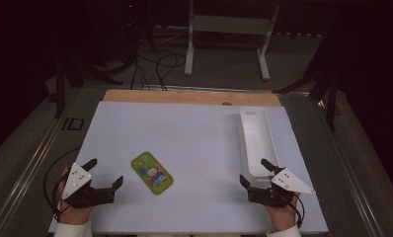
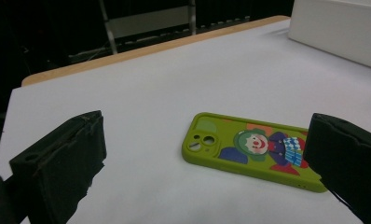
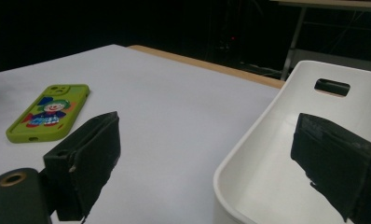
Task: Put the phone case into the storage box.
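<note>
A green phone case [image 1: 152, 173] with a clown picture lies flat on the white table sheet [image 1: 184, 138], front centre-left. It also shows close up [image 2: 253, 149] and farther off [image 3: 48, 112]. My left gripper [image 1: 104, 173] rests open at the front left, just left of the case, nothing between its jaws. A long white tray [image 1: 256, 138] stands at the right, empty as far as I can see. My right gripper [image 1: 255, 173] is open at the tray's near end, one jaw over the tray's inside [image 3: 277, 154], the other over the table.
A wooden table edge [image 1: 189, 96] runs along the back. Beyond it are a white stand's legs [image 1: 189, 54] and cables on the floor. A metal rail [image 1: 31, 163] runs along the table's left side.
</note>
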Tool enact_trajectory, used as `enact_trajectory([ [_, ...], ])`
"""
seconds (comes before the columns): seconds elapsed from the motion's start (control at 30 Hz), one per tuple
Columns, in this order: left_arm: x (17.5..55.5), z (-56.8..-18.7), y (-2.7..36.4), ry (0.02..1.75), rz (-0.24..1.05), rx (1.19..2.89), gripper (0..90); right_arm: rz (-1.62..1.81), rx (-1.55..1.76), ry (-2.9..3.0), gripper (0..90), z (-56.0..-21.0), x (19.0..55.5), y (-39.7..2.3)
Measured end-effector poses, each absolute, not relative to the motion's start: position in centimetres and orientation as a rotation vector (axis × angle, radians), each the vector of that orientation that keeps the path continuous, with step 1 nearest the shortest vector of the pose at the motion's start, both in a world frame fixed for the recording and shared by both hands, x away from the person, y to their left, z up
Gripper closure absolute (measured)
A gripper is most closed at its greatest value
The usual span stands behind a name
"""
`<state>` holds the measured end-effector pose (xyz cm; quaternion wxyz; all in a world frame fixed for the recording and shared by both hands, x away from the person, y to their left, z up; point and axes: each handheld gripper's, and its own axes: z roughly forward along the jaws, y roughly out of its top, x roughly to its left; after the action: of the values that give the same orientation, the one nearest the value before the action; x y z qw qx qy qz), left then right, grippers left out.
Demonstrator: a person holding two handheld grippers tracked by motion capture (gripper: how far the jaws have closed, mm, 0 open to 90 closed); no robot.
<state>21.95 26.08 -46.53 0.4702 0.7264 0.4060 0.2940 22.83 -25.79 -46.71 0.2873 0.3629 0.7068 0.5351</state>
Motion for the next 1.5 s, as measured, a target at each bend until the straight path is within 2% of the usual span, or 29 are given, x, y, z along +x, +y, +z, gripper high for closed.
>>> enact_trajectory([
  [1.5,22.8,-45.9,24.2,0.967,0.698,1.818,0.0,1.421,0.962,1.905,8.2,-47.2,22.9,-25.1],
])
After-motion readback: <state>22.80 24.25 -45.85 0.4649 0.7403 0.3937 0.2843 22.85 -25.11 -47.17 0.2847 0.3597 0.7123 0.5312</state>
